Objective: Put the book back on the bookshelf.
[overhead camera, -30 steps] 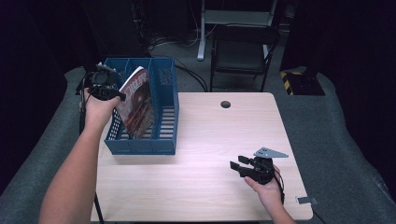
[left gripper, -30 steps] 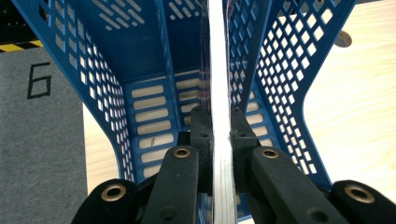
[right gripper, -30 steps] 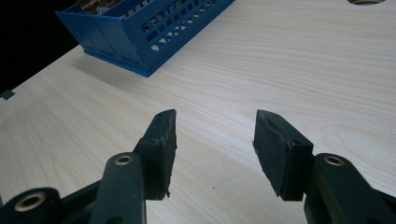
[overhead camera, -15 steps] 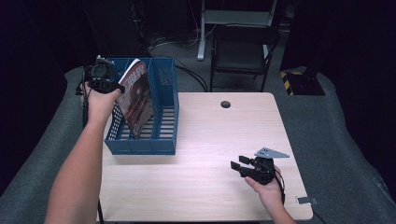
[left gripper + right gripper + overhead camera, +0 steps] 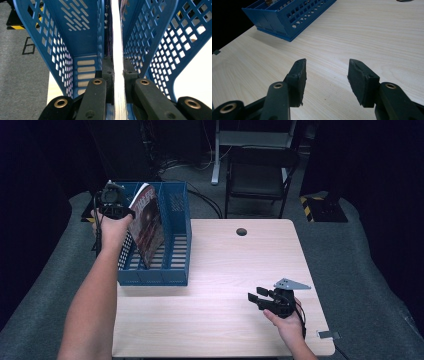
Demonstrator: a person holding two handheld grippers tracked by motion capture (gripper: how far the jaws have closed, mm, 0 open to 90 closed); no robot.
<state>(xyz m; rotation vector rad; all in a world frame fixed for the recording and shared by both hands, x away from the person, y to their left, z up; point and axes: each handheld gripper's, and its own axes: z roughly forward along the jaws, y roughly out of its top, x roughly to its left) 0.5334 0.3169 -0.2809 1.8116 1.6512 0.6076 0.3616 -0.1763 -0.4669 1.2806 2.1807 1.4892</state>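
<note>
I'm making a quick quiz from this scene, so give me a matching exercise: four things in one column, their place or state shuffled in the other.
Things
1. magazine
2. blue file rack
3. left gripper
4. right gripper

States
A. open, holding nothing
B. standing on the table's left side
C. upright inside a slot
D. shut on the magazine's edge

Pairs: 1-C, 2-B, 3-D, 4-A
</note>
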